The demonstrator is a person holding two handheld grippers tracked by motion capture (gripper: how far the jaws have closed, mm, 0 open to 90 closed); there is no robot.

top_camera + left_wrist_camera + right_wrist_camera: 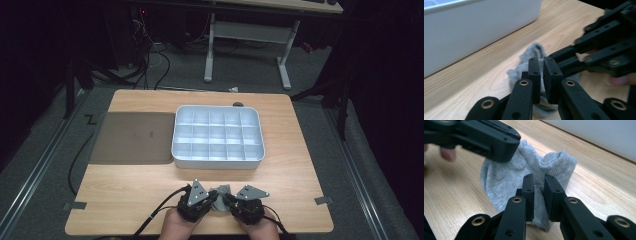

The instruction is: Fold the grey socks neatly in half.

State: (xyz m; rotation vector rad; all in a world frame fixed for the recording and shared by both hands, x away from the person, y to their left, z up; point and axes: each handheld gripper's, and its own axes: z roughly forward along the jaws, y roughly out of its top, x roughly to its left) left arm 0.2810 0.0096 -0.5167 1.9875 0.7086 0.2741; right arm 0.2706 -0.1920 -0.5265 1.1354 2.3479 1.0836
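One grey sock (524,175) lies bunched on the wooden counter (125,195) close to our edge, between our two grippers and just in front of the white compartment tray (218,157). From our right gripper (538,185) the sock spreads ahead and to both sides, its rounded folded end pointing toward the tray, and the fingers (528,192) stand nearly together with a fold of the grey knit in the narrow gap; we judge they pinch it, though the contact is hard to make out. From our left gripper (541,68) the sock sits directly beyond and under the fingers (534,75), which are likewise almost closed with cloth between them. Seen from above, both grippers meet over the sock, left gripper (212,202) and right gripper (227,201) about equally near it. Any pull apart would, in our judgement, run along the counter's near edge. A brown mat (131,137) lies left of the tray.
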